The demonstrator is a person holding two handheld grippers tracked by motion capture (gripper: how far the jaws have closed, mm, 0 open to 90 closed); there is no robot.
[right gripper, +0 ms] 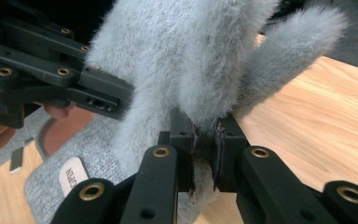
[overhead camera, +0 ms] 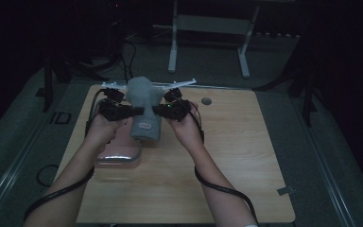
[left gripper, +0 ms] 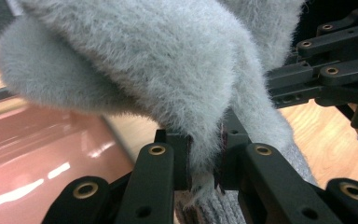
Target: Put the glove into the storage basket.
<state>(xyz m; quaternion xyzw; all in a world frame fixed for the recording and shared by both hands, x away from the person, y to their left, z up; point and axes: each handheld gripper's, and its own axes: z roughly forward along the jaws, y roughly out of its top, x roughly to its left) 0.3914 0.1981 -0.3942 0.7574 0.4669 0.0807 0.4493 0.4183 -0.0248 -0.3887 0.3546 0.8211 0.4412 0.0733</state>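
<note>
A grey fuzzy garment (overhead camera: 143,97) with a ribbed knit lower part and a small white label (overhead camera: 145,125) is held up over the far middle of the wooden table (overhead camera: 236,151). My left gripper (overhead camera: 135,111) is shut on a fold of its fur from the left, seen close in the left gripper view (left gripper: 205,161). My right gripper (overhead camera: 157,110) pinches the fur from the right, and its own view shows the jaws closed on the fabric (right gripper: 204,151). The label (right gripper: 72,175) lies lower left there. Both grippers face each other, a few centimetres apart.
A pink tray (overhead camera: 118,155) lies on the table under my left forearm, and its glossy surface (left gripper: 37,154) is under the garment. A white hanger (overhead camera: 182,83) lies behind the garment. A round cable hole (overhead camera: 206,100) is at the back. A white table frame (overhead camera: 208,28) stands beyond.
</note>
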